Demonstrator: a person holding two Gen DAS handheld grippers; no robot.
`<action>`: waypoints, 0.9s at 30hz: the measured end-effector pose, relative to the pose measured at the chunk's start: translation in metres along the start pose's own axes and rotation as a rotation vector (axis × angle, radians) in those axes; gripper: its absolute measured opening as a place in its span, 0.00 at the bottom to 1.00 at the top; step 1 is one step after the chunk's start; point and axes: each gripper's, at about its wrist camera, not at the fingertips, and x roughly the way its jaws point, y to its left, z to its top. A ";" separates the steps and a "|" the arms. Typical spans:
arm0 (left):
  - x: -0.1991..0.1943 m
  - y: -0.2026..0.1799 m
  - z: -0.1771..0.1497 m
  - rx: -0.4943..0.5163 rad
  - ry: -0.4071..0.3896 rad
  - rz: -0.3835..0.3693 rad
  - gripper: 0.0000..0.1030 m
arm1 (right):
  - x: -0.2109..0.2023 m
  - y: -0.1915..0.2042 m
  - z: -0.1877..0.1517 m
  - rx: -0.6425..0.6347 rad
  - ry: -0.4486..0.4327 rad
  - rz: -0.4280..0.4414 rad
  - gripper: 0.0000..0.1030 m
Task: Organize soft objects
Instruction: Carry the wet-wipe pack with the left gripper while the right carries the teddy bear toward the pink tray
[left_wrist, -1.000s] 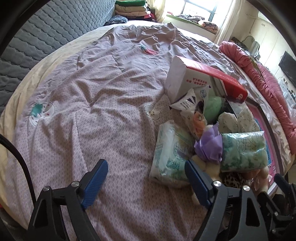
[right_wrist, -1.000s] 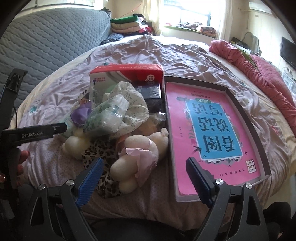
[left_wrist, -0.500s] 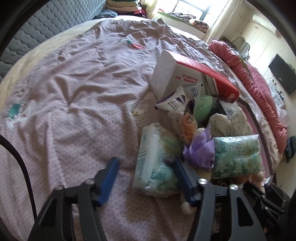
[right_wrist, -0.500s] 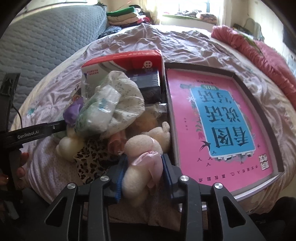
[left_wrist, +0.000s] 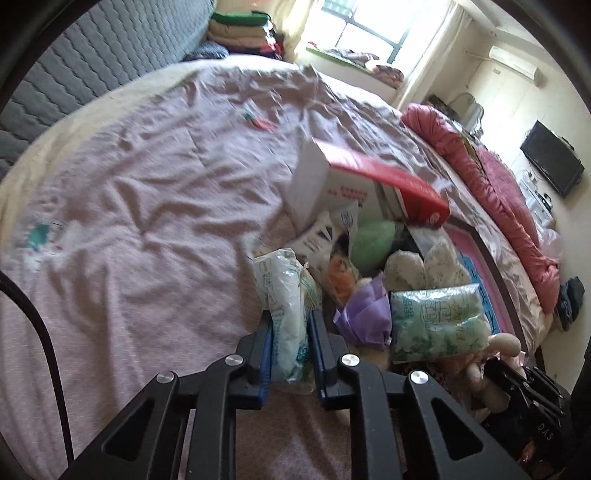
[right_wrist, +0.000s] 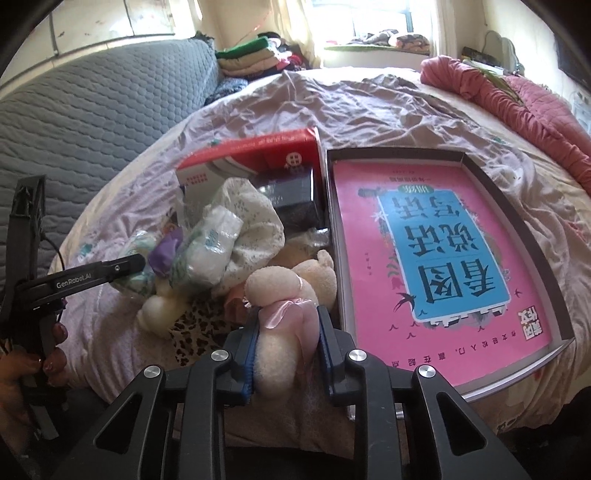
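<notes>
A pile of soft things lies on the bed. My left gripper (left_wrist: 291, 325) is shut on a white-and-green tissue pack (left_wrist: 284, 291) at the pile's left edge. A second green tissue pack (left_wrist: 436, 317), a purple cloth (left_wrist: 365, 310) and a floral cloth (left_wrist: 424, 266) lie to its right. My right gripper (right_wrist: 284, 325) is shut on a cream plush toy with a pink bow (right_wrist: 280, 314) at the pile's near side. The left gripper also shows in the right wrist view (right_wrist: 110, 271), against the pile.
A red-and-white box (left_wrist: 354, 184) stands behind the pile. A shallow open box with a pink printed bottom (right_wrist: 439, 258) lies right of the pile. A leopard-print cloth (right_wrist: 195, 325) lies under the pile. A pink quilt (left_wrist: 491, 199) runs along the bed's right side. A grey padded headboard (right_wrist: 92, 122) is at left.
Both grippers moved into the pile and closed: the left on the tissue pack, the right on the plush toy. The left view shifted and the tissue pack now stands narrower between the fingers.
</notes>
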 end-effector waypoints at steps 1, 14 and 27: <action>-0.006 0.000 0.000 0.000 -0.018 0.010 0.18 | -0.002 0.000 0.000 0.002 -0.005 0.003 0.27; -0.060 -0.028 -0.002 0.035 -0.080 0.017 0.18 | -0.033 -0.008 0.007 0.036 -0.093 0.041 0.27; -0.088 -0.119 -0.011 0.159 -0.101 -0.050 0.18 | -0.081 -0.030 0.010 0.082 -0.194 0.045 0.27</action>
